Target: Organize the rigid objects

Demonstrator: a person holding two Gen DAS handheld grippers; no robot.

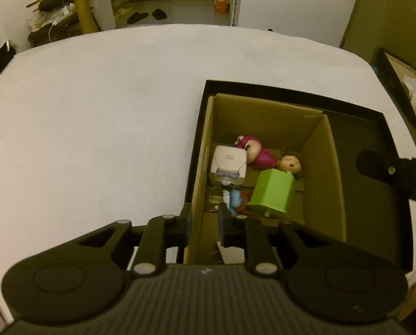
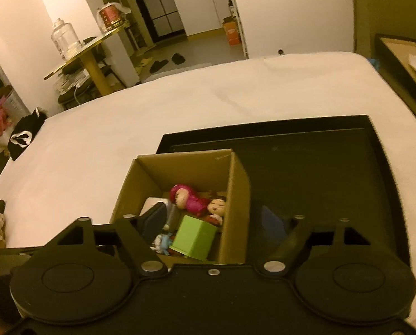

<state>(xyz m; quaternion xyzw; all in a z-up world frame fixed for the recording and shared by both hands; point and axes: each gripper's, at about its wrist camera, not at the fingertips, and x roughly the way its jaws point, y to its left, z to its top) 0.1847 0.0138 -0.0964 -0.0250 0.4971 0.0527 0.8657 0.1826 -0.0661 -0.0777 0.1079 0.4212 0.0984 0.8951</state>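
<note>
A brown cardboard box (image 1: pixel 322 167) stands in a black tray (image 1: pixel 375 195) on the white table. In it lie a green block (image 1: pixel 272 192), a white cube toy (image 1: pixel 228 164), a pink doll (image 1: pixel 256 152), a brown-haired doll head (image 1: pixel 290 164) and a small blue figure (image 1: pixel 235 199). My left gripper (image 1: pixel 205 223) straddles the box's left wall with a narrow gap between its fingers; whether it grips the wall is unclear. My right gripper (image 2: pixel 216 220) is open wide over the box (image 2: pixel 235 189), one finger inside, one outside over the tray (image 2: pixel 333 173). The green block (image 2: pixel 194 237) lies between its fingers.
The white table (image 1: pixel 96 125) spreads to the left and far side of the tray. A second black tray (image 1: pixel 403 89) with a plastic bag sits off the table's right edge. A yellow side table (image 2: pixel 88 55) with jars stands beyond the far left.
</note>
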